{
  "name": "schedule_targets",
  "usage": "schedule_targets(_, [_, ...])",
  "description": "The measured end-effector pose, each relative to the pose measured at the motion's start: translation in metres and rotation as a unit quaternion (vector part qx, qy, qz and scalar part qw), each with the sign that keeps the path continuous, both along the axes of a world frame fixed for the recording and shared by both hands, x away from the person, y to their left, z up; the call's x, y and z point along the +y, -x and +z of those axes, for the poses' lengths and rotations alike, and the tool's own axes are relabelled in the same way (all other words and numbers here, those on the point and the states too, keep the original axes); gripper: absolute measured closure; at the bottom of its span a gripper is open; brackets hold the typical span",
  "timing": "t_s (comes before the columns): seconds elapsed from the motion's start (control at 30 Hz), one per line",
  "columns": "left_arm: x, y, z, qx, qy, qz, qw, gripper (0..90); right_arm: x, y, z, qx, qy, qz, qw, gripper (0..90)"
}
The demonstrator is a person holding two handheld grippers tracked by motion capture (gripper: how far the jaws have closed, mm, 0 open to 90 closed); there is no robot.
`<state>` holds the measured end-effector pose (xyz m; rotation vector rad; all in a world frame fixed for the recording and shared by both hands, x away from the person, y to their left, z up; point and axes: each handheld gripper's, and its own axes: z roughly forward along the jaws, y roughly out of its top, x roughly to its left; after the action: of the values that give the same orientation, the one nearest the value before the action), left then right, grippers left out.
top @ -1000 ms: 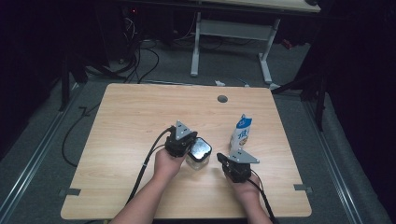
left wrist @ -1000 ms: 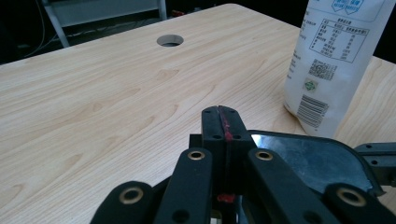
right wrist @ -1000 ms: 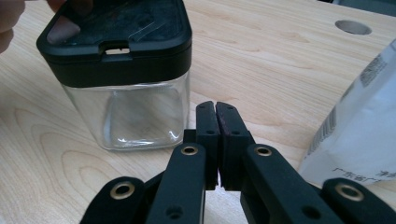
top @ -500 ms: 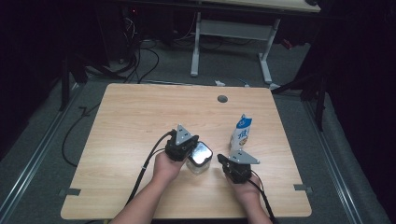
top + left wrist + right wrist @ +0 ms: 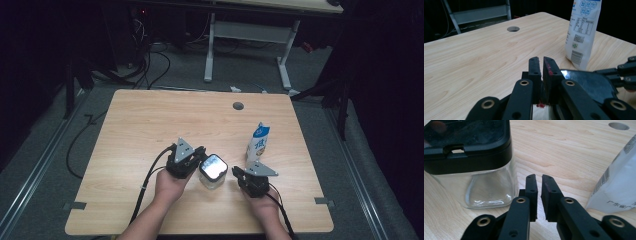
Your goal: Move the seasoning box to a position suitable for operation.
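Table [image 5: 150, 125]: light wood, round hole [image 5: 238, 106] near far edge.

Carton [image 5: 257, 143]: white-blue, upright, right half of table, just beyond right tool.

Jar [image 5: 213, 171]: clear glass, square black lid, stands toward near edge, between both tools.

Left tool [image 5: 196, 159]: at jar's left side, jaws have just been opening a crack, narrow gap, nothing clamped between them.

Right tool [image 5: 239, 174]: just right of jar, apart from it, jaws likewise just parted slightly, nothing between.
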<state>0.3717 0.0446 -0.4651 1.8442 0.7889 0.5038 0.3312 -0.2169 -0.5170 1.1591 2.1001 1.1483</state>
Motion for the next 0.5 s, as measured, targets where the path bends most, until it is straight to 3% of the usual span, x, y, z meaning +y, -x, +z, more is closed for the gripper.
schedule_targets(0.2, [0.003, 0.000, -0.007, 0.001, 0.007, -0.011, 0.9999, 74.0, 0.004, -0.001, -0.005, 0.008, 0.001, 0.001, 1.0000, 77.5])
schedule_targets(0.5, [-0.001, -0.001, -0.011, 0.002, 0.004, -0.017, 0.9998, 78.7, 0.000, 0.003, -0.002, 0.008, -0.001, -0.012, 0.9999, 75.6])
